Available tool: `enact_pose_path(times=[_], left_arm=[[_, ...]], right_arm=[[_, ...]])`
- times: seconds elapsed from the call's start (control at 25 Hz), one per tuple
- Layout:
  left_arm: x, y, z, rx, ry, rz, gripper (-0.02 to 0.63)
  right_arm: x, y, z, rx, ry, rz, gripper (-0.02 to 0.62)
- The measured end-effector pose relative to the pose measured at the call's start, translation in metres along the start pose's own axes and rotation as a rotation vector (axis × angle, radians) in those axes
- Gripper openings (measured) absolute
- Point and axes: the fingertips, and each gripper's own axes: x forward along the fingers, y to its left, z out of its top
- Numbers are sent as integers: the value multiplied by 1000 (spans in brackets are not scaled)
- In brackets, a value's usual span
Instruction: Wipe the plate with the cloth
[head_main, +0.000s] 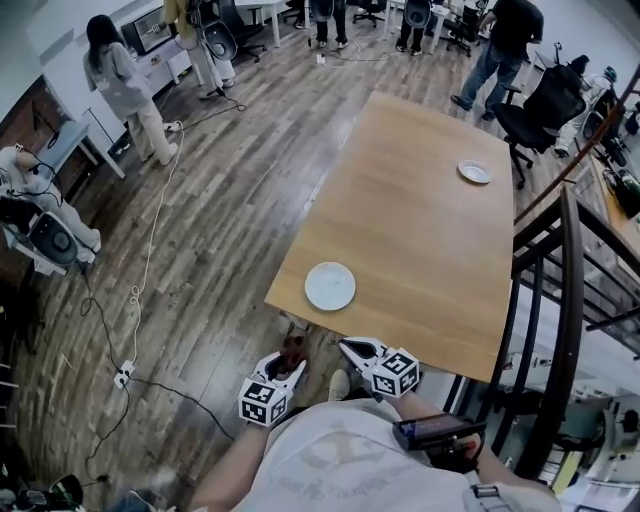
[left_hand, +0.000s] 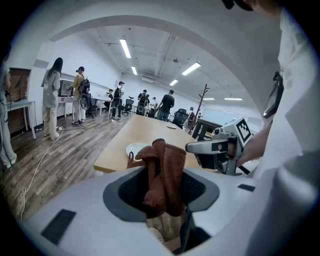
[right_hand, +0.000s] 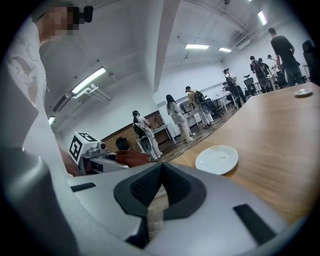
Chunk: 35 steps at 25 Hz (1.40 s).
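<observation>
A white plate (head_main: 330, 285) lies near the front edge of the wooden table (head_main: 430, 230); it also shows in the right gripper view as the plate (right_hand: 216, 159) and in the left gripper view as the plate (left_hand: 134, 148). My left gripper (head_main: 291, 362) is held below the table edge, shut on a rust-brown cloth (left_hand: 160, 172) that sticks up between its jaws; the cloth (head_main: 293, 350) shows at its tip from above. My right gripper (head_main: 352, 351) hangs beside it, just short of the table edge, shut with nothing between its jaws.
A second small plate (head_main: 474, 172) lies at the table's far right. A dark stair railing (head_main: 560, 290) runs along the right. Several people stand at the far end of the room, with office chairs (head_main: 535, 105). Cables (head_main: 140, 290) trail over the wood floor at left.
</observation>
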Motion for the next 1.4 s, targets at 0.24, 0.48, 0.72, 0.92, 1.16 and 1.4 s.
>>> enact_pose_path(times=[0.24, 0.48, 0.72, 0.92, 1.16, 1.4], left_arm=[[35, 18, 35, 45, 9, 2, 169], [50, 43, 35, 43, 49, -11, 169], [78, 71, 36, 90, 103, -103, 169], [111, 100, 45, 161, 145, -173, 169], [159, 118, 47, 303, 218, -298, 169], [200, 114, 59, 449, 286, -376, 169]], right_arm=[[9, -41, 29, 4, -15, -19, 12], [22, -60, 33, 29, -11, -53, 14], [42, -78, 31, 64, -18, -137, 14], [53, -99, 32, 93, -48, -235, 14], [57, -124, 16, 160, -102, -379, 14], [40, -129, 10, 222, -160, -497, 14]])
